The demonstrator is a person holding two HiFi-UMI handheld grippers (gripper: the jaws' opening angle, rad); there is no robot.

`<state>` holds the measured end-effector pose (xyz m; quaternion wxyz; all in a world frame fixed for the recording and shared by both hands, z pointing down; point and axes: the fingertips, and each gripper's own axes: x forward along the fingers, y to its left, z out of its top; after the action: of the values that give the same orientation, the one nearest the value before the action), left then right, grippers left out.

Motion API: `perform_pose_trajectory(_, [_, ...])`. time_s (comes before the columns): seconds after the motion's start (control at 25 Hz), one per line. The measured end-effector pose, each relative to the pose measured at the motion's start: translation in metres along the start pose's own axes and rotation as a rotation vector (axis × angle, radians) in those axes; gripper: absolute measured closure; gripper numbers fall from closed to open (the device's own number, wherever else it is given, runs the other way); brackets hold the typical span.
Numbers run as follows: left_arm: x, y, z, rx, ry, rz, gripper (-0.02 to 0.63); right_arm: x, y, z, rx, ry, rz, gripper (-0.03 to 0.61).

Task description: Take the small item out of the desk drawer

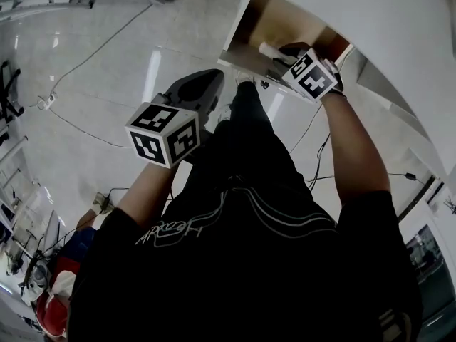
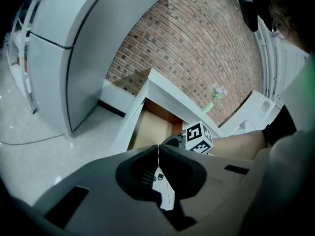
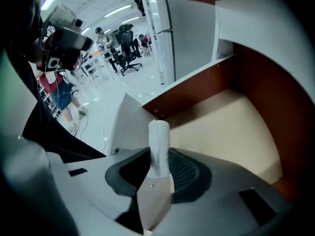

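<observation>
The desk drawer (image 1: 265, 24) stands pulled open at the top of the head view, with a bare tan bottom (image 3: 224, 127) and brown walls. My right gripper (image 1: 283, 54) hangs over its front edge, shut on a small white roll-shaped item (image 3: 159, 144) that sticks up between the jaws; the same white item (image 1: 268, 49) shows in the head view. My left gripper (image 1: 201, 85) is held back over the floor, jaws together with nothing between them. From the left gripper (image 2: 158, 149) view the open drawer (image 2: 149, 130) lies ahead, with the right gripper's marker cube (image 2: 197, 137) at it.
A white desk top (image 1: 370, 34) curves over the drawer. Cables (image 1: 78, 123) trail across the glossy white floor. A tall grey cabinet (image 2: 64, 58) and a brick wall (image 2: 197, 48) stand beyond the desk. Office chairs (image 3: 127, 48) and people are far behind.
</observation>
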<state>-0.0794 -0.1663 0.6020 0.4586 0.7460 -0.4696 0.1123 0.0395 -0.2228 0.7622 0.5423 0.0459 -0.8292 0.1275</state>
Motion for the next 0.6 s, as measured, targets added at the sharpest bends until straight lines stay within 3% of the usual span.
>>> perform_pose_trajectory(0.24, [-0.031,-0.036,0.006,0.063,0.007,-0.054,0.589,-0.07,0.024,0.035,0.138,-0.186,-0.046,0.453])
perform_pose_trajectory(0.6, [-0.102,-0.097,0.047,0.112,-0.049,-0.176,0.589,-0.207,0.076,0.097,0.212,-0.433,-0.096,0.453])
